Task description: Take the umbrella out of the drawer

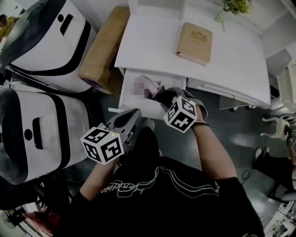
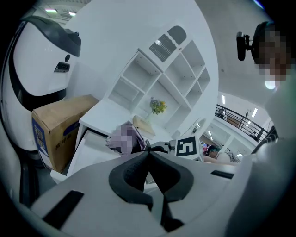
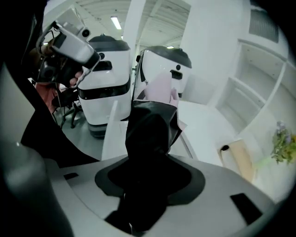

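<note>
The folded umbrella (image 1: 151, 88), pink fabric with a black sleeve, hangs just above the open white drawer (image 1: 132, 105) of the desk (image 1: 157, 46). My right gripper (image 1: 167, 95) is shut on its black end; in the right gripper view the umbrella (image 3: 152, 115) fills the jaws of the right gripper (image 3: 149, 143) and its pink tip points away. My left gripper (image 1: 131, 115) hovers below the drawer front, holding nothing. In the left gripper view the left gripper (image 2: 149, 154) has its pads meeting at the tips, and the umbrella (image 2: 124, 139) shows beyond them over the drawer (image 2: 88, 150).
A tan book (image 1: 194, 43) lies on the desk top and a small plant (image 1: 236, 5) stands at the back. A cardboard box (image 1: 104, 51) stands left of the desk. Two white-and-black machines (image 1: 46, 37) (image 1: 32, 132) crowd the left side.
</note>
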